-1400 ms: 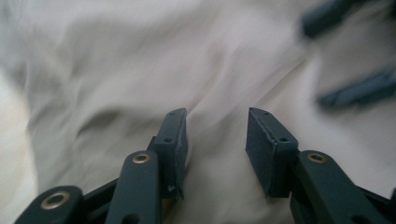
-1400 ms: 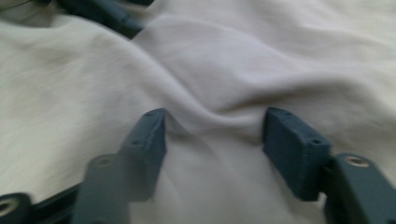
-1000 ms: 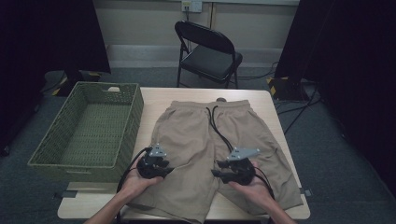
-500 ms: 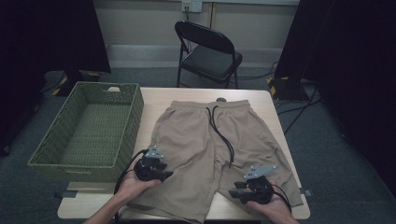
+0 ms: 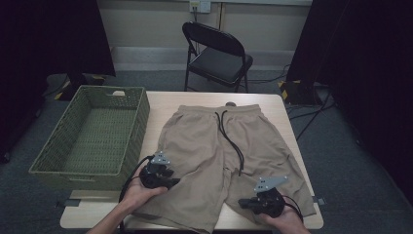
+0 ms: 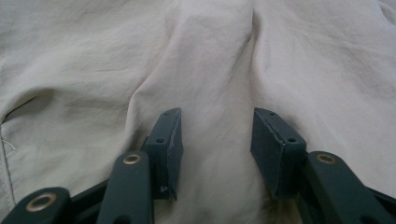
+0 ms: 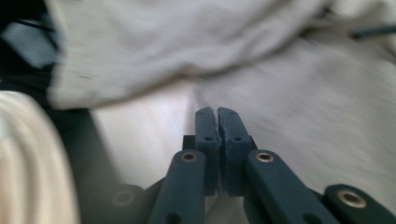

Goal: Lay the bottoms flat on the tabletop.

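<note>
Tan shorts (image 5: 219, 146) with a black drawstring (image 5: 229, 136) lie flat on the wooden table (image 5: 160, 102), waistband at the far side. My left gripper (image 5: 168, 179) rests on the shorts' left leg. Its jaws have just been opening and stand open (image 6: 217, 116), with wrinkled cloth (image 6: 210, 60) under and ahead of them, not pinched. My right gripper (image 5: 246, 202) sits at the hem of the right leg near the table's front edge. Its jaws have just closed and are shut (image 7: 217, 111), pads together at the edge of the cloth (image 7: 289, 116). No fabric shows between them.
A green woven basket (image 5: 141, 117) stands at the table's left. A black folding chair (image 5: 219, 53) stands beyond the far edge. Cables (image 5: 307, 117) run over the floor at the right.
My right gripper has moved from the middle of the right leg toward the near right, down to the hem. The left gripper has stayed where it was.
</note>
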